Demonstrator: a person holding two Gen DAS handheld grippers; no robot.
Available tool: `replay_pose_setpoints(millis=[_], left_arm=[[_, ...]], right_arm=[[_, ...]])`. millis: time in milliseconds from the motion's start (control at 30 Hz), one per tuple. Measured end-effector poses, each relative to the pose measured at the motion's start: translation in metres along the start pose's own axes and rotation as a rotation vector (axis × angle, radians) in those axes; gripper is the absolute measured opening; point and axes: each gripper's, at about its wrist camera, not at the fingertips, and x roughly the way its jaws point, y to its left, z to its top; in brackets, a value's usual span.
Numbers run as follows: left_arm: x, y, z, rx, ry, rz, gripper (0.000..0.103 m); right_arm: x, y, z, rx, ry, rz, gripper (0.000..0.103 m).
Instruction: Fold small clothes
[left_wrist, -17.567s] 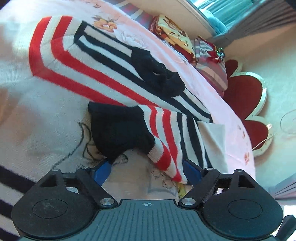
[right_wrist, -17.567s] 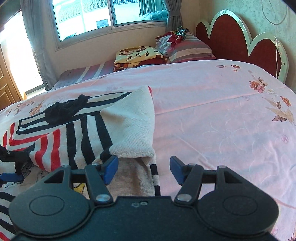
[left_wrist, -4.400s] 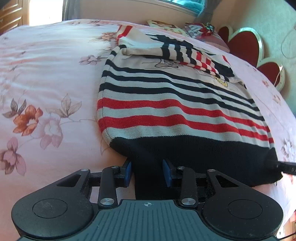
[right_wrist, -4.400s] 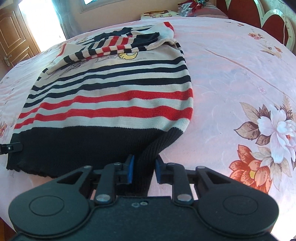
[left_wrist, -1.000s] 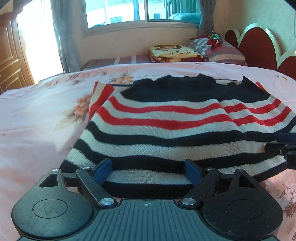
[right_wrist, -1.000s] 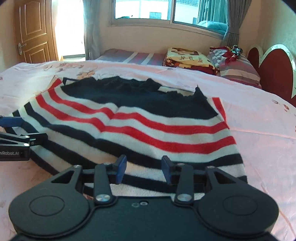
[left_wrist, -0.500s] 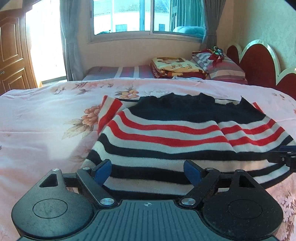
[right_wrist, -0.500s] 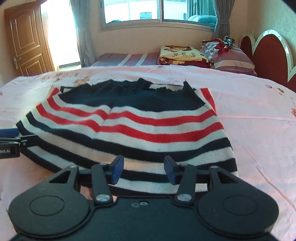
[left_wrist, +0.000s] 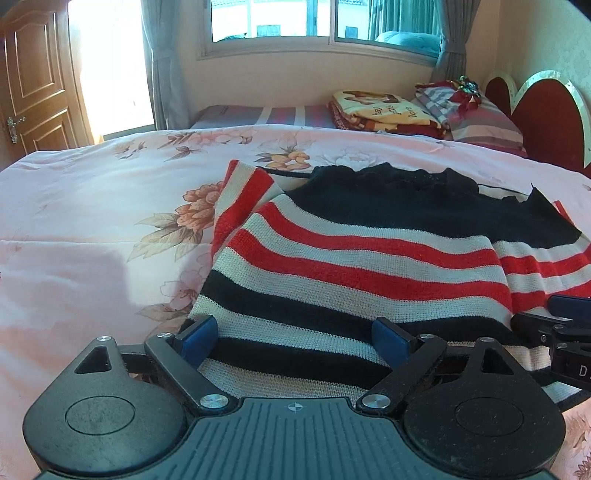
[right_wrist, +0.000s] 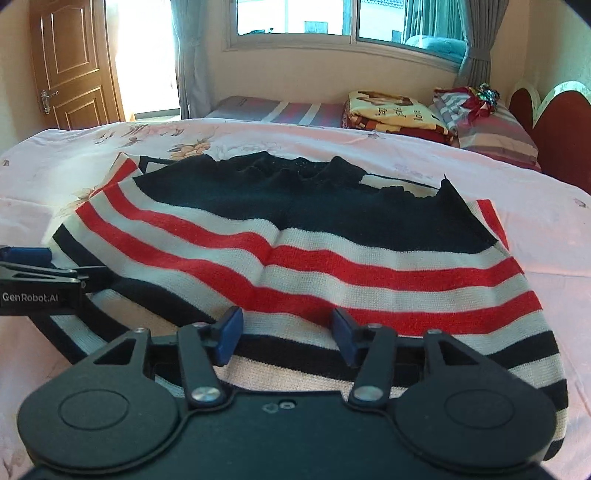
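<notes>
Left wrist view shows the left claw (left_wrist: 295, 338) with its blue pads spread wide and nothing between them, hovering just above the near edge of the striped sweater (left_wrist: 354, 266); the sweater lies folded on the pink floral bedspread (left_wrist: 92, 221), its black band toward the far side, then red and cream stripes, then black and cream stripes nearest the camera; a red-and-cream layer of the same garment peeks out from under the fold at the far left; at the right edge of this view the right claw (left_wrist: 565, 325) reaches in beside the sweater's near right corner.

Right wrist view gives the right claw (right_wrist: 286, 338) likewise released, pads apart and empty, poised over the sweater's (right_wrist: 295, 258) near hem; the left claw (right_wrist: 40, 273) enters from the left edge, level with the sweater's near left corner, though whether it touches the knit I cannot tell; the bedspread (right_wrist: 535, 240) shows bare pink to the right of the garment.

Beyond the bed sit a folded yellow blanket (right_wrist: 391, 110) and a striped pillow (right_wrist: 495, 136) near the red headboard (left_wrist: 543, 114); a window (left_wrist: 321, 18) with grey curtains (left_wrist: 166, 62) fills the far wall, and a wooden door (right_wrist: 70, 62) stands at the left.
</notes>
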Motion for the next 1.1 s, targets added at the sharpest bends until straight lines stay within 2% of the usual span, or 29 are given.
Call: replay_pose_setpoints(millis=[733,800,867,1100], left_arm=[[-0.002,-0.002,0.004,0.019,-0.01,0.001,0.096],[-0.006,-0.004,0.011,0.019,-0.017,-0.016,0.096],[-0.009,-0.007,0.022,0.014,-0.035,-0.032,0.096],[0.006,-0.03,0.058,0.042,-0.064,-0.061,0.096]], right_arm=[[-0.005,-0.003,-0.003,0.016,-0.017,0.013,0.053],[-0.008,-0.007,0.005,0.027,-0.004,0.026,0.053],[-0.015,-0.016,0.015,0.066,-0.041,0.033,0.055],[0.001,-0.048,0.056,0.057,-0.068,-0.038,0.056]])
